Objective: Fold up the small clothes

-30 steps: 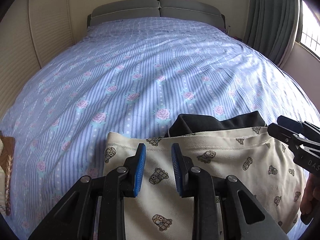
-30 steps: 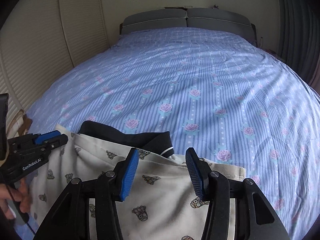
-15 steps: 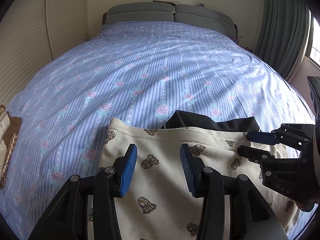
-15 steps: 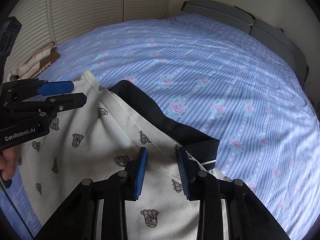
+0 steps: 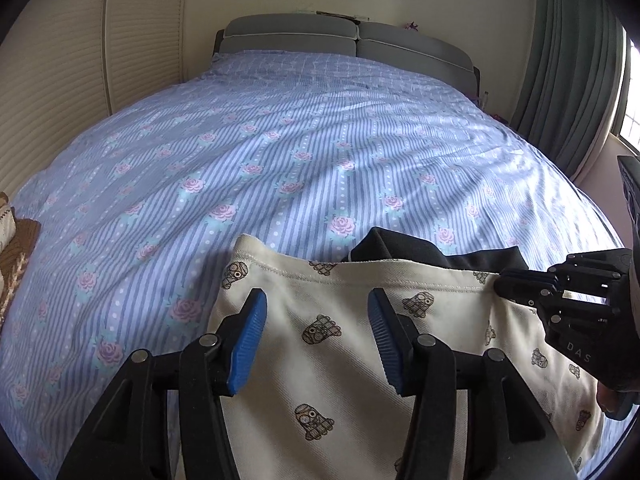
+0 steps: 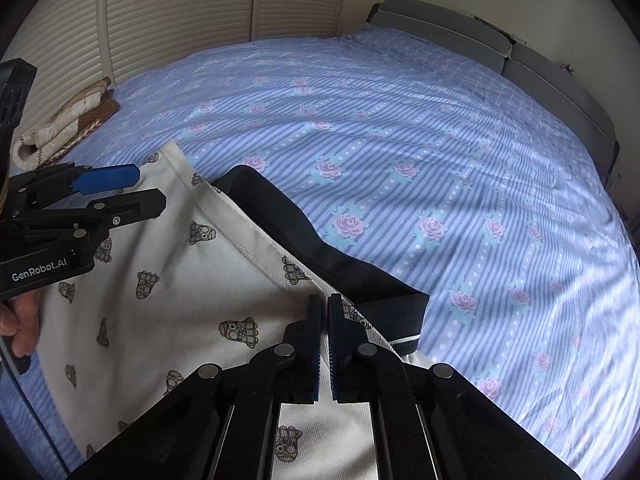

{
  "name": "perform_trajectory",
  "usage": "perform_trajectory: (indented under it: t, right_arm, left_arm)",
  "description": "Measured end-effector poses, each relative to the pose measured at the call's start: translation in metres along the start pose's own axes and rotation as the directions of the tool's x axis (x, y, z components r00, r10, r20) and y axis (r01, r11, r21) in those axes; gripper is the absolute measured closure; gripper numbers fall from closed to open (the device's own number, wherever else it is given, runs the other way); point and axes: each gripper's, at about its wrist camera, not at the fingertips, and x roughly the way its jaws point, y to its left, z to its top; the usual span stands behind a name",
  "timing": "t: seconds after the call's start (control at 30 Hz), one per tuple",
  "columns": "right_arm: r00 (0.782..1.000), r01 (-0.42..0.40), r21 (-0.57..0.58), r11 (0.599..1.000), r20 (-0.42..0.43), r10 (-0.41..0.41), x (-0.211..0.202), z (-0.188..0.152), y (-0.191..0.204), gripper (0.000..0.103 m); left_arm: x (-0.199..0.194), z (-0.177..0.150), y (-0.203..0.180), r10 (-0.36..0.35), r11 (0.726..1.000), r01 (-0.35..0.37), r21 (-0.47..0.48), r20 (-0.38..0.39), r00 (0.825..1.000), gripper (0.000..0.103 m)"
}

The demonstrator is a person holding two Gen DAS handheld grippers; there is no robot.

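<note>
A small cream garment (image 5: 344,344) printed with little cartoon figures lies flat at the near edge of the bed, with a black waistband (image 5: 432,250) showing past its far hem. My left gripper (image 5: 316,336) is open and hovers just above the cloth, empty. My right gripper (image 6: 324,312) is shut on the garment's far hem (image 6: 280,268) beside the black band (image 6: 320,240). In the left wrist view the right gripper (image 5: 520,284) sits at the garment's right side. In the right wrist view the left gripper (image 6: 132,192) is over the garment's left part.
The bed has a blue striped sheet with pink roses (image 5: 280,152) and a grey headboard (image 5: 352,40). A folded cream and brown blanket (image 6: 68,120) lies at the bed's left edge. Louvred doors stand left, grey curtains (image 5: 576,80) right.
My right gripper turned left and closed on the garment's far hem by the black band. My left gripper opened wider and stayed over the cloth.
</note>
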Motion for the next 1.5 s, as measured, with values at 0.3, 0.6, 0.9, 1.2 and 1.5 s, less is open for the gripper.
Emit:
perform_trajectory:
  t: [0.3, 0.6, 0.9, 1.2, 1.5]
  right_arm:
    - [0.997, 0.069, 0.050, 0.996, 0.017, -0.070, -0.010, -0.011, -0.004, 0.090]
    - [0.974, 0.228, 0.174, 0.958, -0.030, -0.226, -0.030, -0.052, -0.030, 0.082]
    - [0.978, 0.209, 0.074, 0.975, -0.013, -0.209, -0.029, -0.046, -0.032, 0.082]
    - [0.985, 0.159, 0.014, 0.987, -0.074, -0.157, -0.016, -0.041, -0.047, 0.097]
    - [0.978, 0.209, 0.172, 0.963, -0.038, -0.205, -0.022, -0.046, -0.072, 0.101]
  left_arm:
    - [0.005, -0.004, 0.003, 0.009, 0.999, -0.008, 0.042, -0.017, 1.000, 0.050]
    - [0.004, -0.009, -0.001, 0.003, 0.999, -0.003, 0.049, -0.008, 1.000, 0.044]
    - [0.005, -0.009, -0.002, -0.011, 0.999, 0.011, 0.052, -0.004, 1.000, 0.044]
    - [0.008, -0.010, -0.006, -0.021, 0.998, 0.022, 0.065, -0.009, 1.000, 0.044]
    - [0.012, -0.011, -0.003, -0.010, 0.998, 0.011, 0.054, -0.015, 1.000, 0.044]
